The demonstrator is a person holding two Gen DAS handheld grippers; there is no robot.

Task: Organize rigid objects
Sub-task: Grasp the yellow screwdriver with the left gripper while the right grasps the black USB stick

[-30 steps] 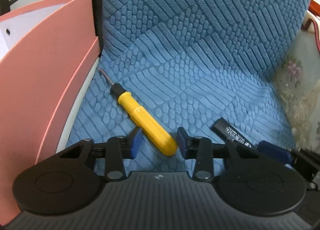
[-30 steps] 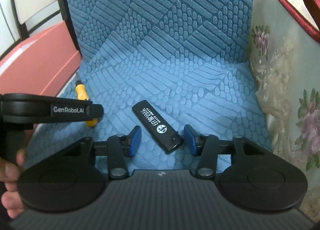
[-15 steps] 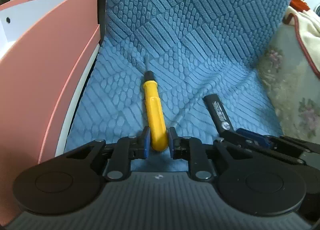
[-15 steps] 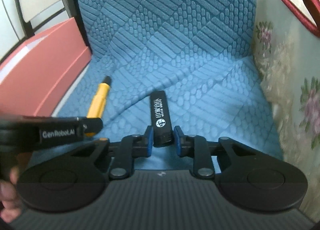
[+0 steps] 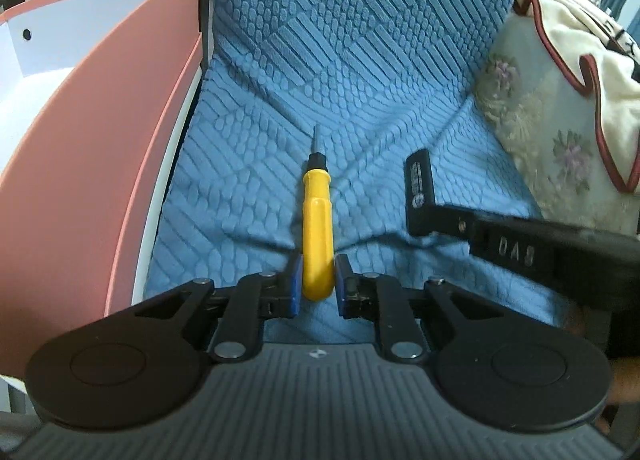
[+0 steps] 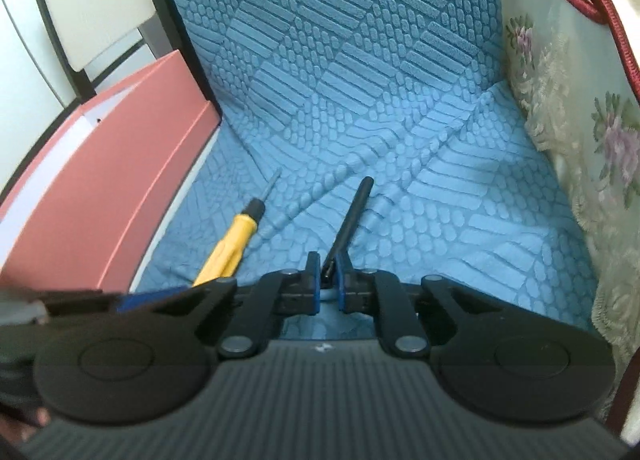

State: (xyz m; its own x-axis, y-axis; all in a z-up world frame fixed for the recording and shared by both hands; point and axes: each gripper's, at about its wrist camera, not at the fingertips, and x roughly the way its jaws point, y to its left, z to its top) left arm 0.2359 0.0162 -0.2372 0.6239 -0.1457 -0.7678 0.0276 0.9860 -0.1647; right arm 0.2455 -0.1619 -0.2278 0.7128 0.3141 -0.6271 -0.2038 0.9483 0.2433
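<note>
My left gripper [image 5: 316, 276] is shut on the handle of a yellow screwdriver [image 5: 317, 220], whose tip points away over the blue quilted seat. The screwdriver also shows in the right wrist view [image 6: 230, 244]. My right gripper [image 6: 328, 278] is shut on a flat black lighter [image 6: 350, 216], now turned on edge and lifted off the seat. In the left wrist view the lighter [image 5: 418, 188] sticks out of the right gripper to the right of the screwdriver.
A pink open box [image 5: 80, 164] with a white inside stands against the seat's left side. The blue quilted backrest [image 5: 360, 28] rises behind. A floral cushion [image 5: 560, 132] and a cream cloth with red trim [image 5: 580, 40] lie on the right.
Both grippers closed on their objects a second ago and have lifted them. The lighter has turned on edge in the right gripper. The screwdriver now points straight ahead.
</note>
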